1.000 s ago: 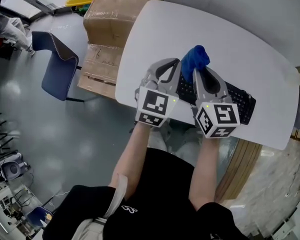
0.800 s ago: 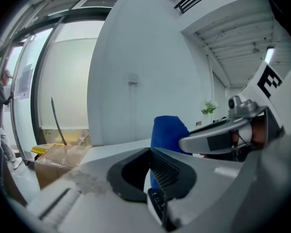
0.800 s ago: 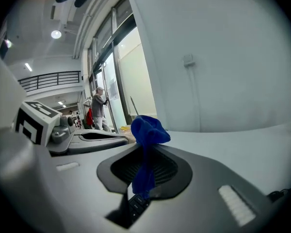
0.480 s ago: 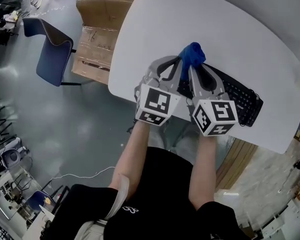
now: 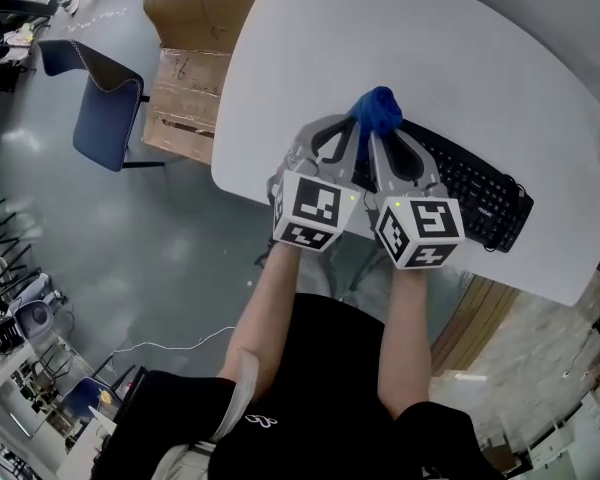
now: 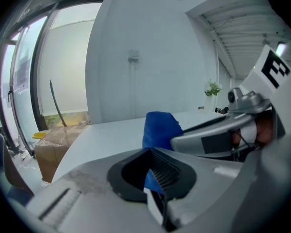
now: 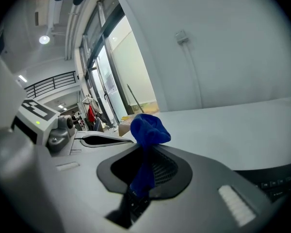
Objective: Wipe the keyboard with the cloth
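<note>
Since your left gripper [image 5: 352,133] and right gripper [image 5: 377,138] each clamp the same bunched cloth [image 5: 378,110] at the left end of the keyboard [image 5: 470,193], one grip may slip if they pull apart, leaving keys unwiped.

The near-left end of the flat black keyboard [image 5: 475,193] lay hidden under the left gripper [image 5: 356,123], the right gripper [image 5: 371,134] and the bunched blue cloth [image 5: 377,109], while the brown cardboard box [image 5: 195,3] ran off the head view's top edge.
</note>
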Tool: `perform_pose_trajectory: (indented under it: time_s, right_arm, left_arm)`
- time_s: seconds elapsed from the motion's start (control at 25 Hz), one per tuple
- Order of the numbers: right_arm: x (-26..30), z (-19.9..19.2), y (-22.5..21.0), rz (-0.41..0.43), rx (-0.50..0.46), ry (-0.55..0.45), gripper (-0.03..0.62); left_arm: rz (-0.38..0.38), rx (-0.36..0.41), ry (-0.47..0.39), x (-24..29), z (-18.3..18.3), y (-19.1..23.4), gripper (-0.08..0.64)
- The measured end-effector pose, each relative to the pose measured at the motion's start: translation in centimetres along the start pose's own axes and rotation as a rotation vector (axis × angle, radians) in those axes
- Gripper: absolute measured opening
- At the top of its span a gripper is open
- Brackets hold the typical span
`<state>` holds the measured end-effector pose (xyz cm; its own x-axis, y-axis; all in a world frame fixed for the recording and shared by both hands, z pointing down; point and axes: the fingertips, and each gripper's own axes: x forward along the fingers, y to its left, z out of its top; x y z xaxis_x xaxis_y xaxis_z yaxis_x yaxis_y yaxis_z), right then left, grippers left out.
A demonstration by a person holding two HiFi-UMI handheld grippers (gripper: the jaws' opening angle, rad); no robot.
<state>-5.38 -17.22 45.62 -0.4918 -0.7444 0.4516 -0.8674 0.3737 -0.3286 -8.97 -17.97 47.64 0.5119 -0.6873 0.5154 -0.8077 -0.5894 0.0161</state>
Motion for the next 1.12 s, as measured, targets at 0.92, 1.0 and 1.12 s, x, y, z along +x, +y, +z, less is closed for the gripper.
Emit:
perform_pose_trajectory:
  time_s: [0.92, 1.0, 1.12]
  right_arm:
    - [-1.6, -2.8, -4.0, -0.052, 0.052, 0.036, 0.046]
    - [-1.9, -2.9, -4.4, -0.057, 0.056, 0.035, 0.044]
    - [-2.2, -3.0, -4.8, -0.064, 0.059, 0.034, 0.044]
  left_arm:
    - [-0.054, 0.031, 0.074, 3.5, -1.3, -4.3, -0.002]
    - [-0.055, 0.033, 0.074, 3.7, -1.4, -4.7, -0.002]
    - [-0.061, 0.035, 0.077, 3.9, -1.3, -5.3, -0.002]
